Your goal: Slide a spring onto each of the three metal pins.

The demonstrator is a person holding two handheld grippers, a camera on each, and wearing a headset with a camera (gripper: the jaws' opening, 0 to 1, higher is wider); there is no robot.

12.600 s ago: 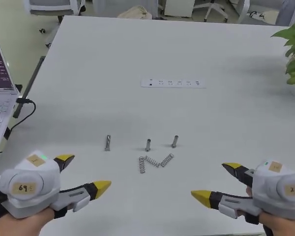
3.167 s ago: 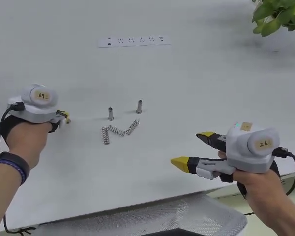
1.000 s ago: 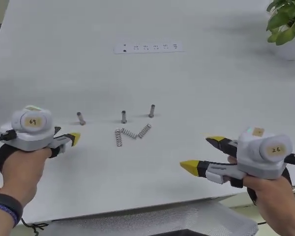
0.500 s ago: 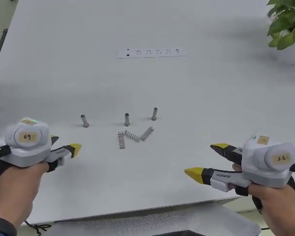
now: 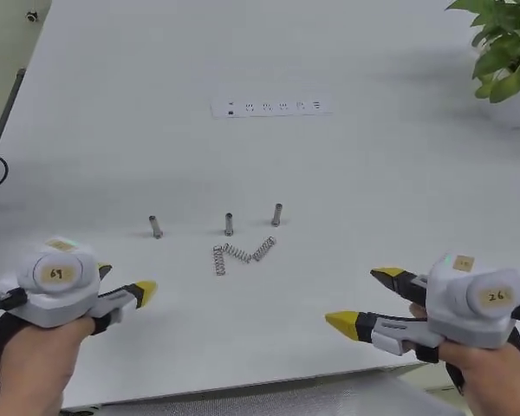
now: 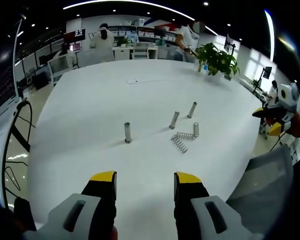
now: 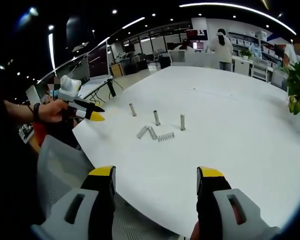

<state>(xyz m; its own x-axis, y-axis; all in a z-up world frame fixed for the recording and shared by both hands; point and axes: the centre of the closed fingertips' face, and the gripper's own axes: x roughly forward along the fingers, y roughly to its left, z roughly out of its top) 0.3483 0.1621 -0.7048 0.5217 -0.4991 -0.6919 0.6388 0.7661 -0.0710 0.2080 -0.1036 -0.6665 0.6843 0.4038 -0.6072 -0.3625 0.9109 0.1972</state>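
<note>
Both grippers were empty. The left gripper (image 5: 125,280) had its jaws moderately apart and the right gripper (image 5: 361,297) had them wider, both low at the near edge of the table (image 5: 373,173), well apart from the parts. The left pin (image 5: 155,227), middle pin (image 5: 229,224) and right pin (image 5: 277,215) stood upright in a row, all bare. The three springs (image 5: 237,252) lay in a zigzag just in front of the middle and right pins.

Risks: the spring ends seemed to touch, so lifting one could drag its neighbours; whether they were hooked could not be told. A hard pinch could squash a coil or shoot it out. A bumped pin could topple and roll.

The pins were short, smooth metal cylinders, the springs thin open wire coils, the tabletop flat matte white, and the jaw tips yellow and tapered.
</note>
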